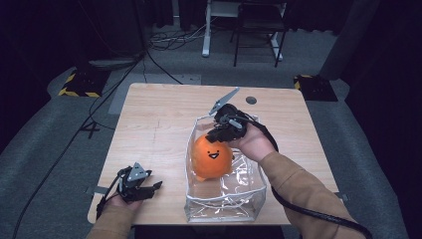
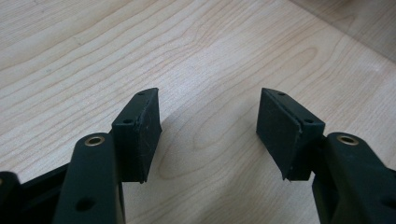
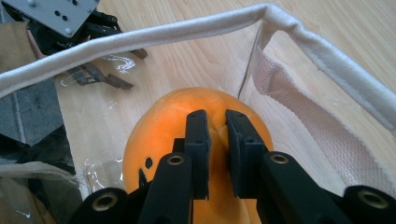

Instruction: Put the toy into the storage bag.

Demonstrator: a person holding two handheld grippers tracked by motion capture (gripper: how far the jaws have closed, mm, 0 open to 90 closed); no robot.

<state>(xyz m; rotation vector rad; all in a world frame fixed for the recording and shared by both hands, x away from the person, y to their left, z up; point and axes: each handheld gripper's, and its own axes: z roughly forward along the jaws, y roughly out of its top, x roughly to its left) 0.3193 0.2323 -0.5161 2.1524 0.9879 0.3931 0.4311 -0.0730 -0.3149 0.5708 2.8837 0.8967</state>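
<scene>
An orange round plush toy (image 1: 211, 157) with a smiling face sits inside a clear plastic bag (image 1: 224, 201) with white trim, right of the table's middle. My right gripper (image 1: 221, 130) reaches into the bag's open far end from above. In the right gripper view it (image 3: 215, 114) is shut on a fold of the plush toy (image 3: 159, 121), just under the bag's white rim (image 3: 187, 30). My left gripper (image 1: 152, 189) rests near the table's front left corner, apart from the bag. Its jaws stand wide open over bare wood (image 2: 208, 100), holding nothing.
The wooden table (image 1: 149, 124) has a round cable hole (image 1: 251, 100) near its far edge. Cables run across the grey floor at left. A chair (image 1: 259, 30) and a white desk leg stand beyond the table, with yellow-black striped floor plates (image 1: 79, 82) at both sides.
</scene>
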